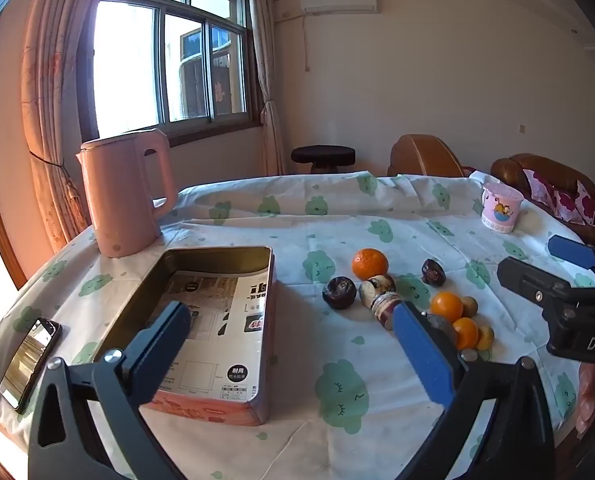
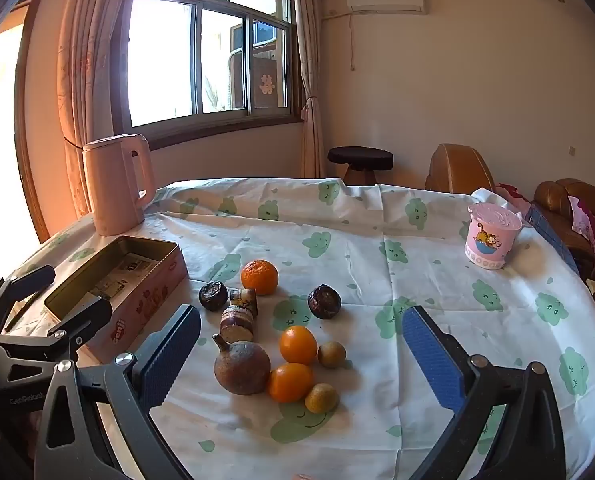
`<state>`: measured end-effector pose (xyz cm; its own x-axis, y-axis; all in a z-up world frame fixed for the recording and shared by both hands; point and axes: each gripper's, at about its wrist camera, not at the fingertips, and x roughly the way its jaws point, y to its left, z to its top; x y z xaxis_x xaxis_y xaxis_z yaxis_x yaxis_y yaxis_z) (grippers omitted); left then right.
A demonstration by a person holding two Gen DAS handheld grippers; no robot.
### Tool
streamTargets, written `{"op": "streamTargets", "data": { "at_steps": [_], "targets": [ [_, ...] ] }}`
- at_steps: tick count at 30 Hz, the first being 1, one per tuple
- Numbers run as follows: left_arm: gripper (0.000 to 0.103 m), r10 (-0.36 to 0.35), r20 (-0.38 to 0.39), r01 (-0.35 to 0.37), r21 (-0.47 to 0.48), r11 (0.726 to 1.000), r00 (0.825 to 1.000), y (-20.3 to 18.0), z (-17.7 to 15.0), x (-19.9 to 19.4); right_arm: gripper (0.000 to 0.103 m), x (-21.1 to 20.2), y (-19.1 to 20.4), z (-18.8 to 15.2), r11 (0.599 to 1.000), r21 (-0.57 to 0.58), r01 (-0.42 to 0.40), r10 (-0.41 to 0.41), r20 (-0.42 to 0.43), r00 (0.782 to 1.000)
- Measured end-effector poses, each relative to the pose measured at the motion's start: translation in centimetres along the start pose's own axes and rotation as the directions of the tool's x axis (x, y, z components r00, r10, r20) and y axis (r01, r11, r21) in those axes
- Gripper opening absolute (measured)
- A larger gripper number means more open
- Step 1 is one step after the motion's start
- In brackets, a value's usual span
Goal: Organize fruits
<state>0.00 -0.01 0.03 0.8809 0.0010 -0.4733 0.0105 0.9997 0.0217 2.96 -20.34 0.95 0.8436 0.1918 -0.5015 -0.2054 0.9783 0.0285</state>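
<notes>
Several fruits lie loose on the tablecloth: a mandarin (image 2: 259,277), two dark round fruits (image 2: 324,301) (image 2: 213,296), two small oranges (image 2: 298,345) (image 2: 290,382), two small tan fruits (image 2: 331,354), a brown pear-like fruit (image 2: 241,367) and two striped cane pieces (image 2: 237,322). An open rectangular tin (image 1: 213,332) (image 2: 113,280) with printed paper inside sits left of them. My left gripper (image 1: 293,344) is open and empty, above the tin's right edge. My right gripper (image 2: 301,352) is open and empty, above the fruit cluster; it also shows in the left wrist view (image 1: 569,280).
A pink kettle (image 1: 125,196) stands behind the tin. A phone (image 1: 29,362) lies at the table's left edge. A pink cartoon cup (image 2: 493,240) stands at the far right. A stool (image 2: 359,162) and brown sofa (image 2: 569,208) are beyond the table.
</notes>
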Motion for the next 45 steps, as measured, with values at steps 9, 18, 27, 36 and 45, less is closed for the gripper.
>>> {"op": "streamTargets", "data": {
  "at_steps": [9, 18, 27, 36, 45],
  "targets": [
    [0.103, 0.007, 0.009, -0.007, 0.018, 1.0, 1.0, -0.7, 0.0, -0.2, 0.102, 0.2, -0.3, -0.2, 1.0, 0.003, 0.005, -0.005, -0.006, 1.0],
    [0.103, 0.004, 0.009, -0.004, 0.021, 1.0, 1.0, -1.3, 0.2, -0.4, 0.102, 0.2, -0.6, -0.5, 1.0, 0.014, 0.003, -0.003, 0.003, 1.0],
    [0.103, 0.002, 0.01, -0.002, 0.027, 1.0, 1.0, -0.9, -0.2, -0.1, 0.102, 0.1, -0.6, -0.7, 1.0, 0.019, -0.001, 0.001, 0.003, 1.0],
    [0.103, 0.003, 0.011, -0.003, 0.028, 1.0, 1.0, -0.9, -0.2, -0.1, 0.102, 0.2, -0.7, -0.7, 1.0, 0.022, -0.001, 0.001, 0.001, 1.0],
    [0.103, 0.002, 0.01, -0.002, 0.029, 1.0, 1.0, -0.9, -0.2, -0.1, 0.102, 0.3, -0.8, -0.6, 1.0, 0.024, -0.003, 0.003, 0.0, 1.0]
  ]
}}
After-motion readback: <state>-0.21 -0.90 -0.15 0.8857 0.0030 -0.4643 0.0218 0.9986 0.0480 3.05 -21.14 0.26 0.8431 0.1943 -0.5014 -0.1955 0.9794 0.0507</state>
